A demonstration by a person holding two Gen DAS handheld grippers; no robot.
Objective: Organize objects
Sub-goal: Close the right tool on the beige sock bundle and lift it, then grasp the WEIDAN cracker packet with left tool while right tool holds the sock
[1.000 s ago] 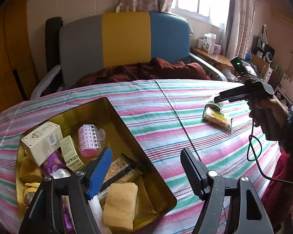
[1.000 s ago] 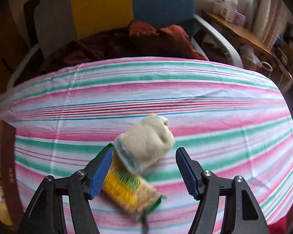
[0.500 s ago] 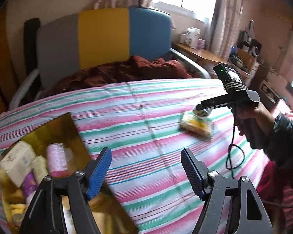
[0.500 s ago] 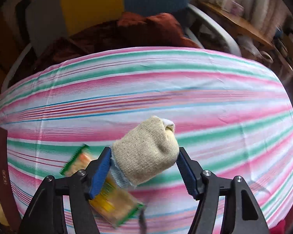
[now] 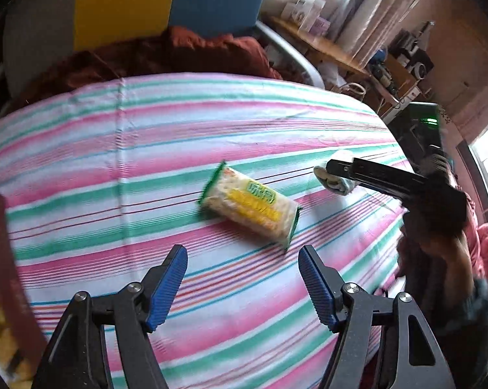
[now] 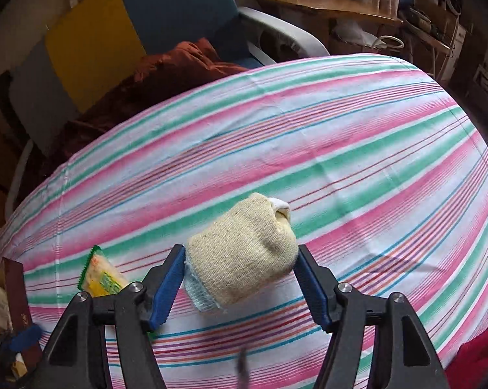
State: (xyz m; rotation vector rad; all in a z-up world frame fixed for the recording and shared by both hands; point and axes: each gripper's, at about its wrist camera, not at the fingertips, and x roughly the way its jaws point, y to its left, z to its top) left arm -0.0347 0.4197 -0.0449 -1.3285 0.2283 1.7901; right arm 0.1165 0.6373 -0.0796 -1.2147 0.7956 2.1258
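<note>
My right gripper (image 6: 239,270) is shut on a rolled beige sock (image 6: 244,254), lifted above the striped cloth; the same sock (image 5: 333,178) shows at that gripper's tip in the left wrist view. A yellow snack packet with green ends (image 5: 250,209) lies flat on the cloth, also seen as a packet (image 6: 102,278) just left of the right gripper's left finger. My left gripper (image 5: 242,277) hovers short of the packet, jaws closing with nothing between them.
The storage box's dark red wall (image 5: 4,259) stands at the left edge, and its corner (image 6: 15,295) shows in the right wrist view. A striped cloth (image 5: 146,149) covers the table. Behind it are a chair with a rust blanket (image 5: 166,52) and a cluttered shelf (image 5: 312,32).
My left gripper swung right, away from the box and toward the packet. My right gripper closed on the sock, lifted it off the packet and carried it right.
</note>
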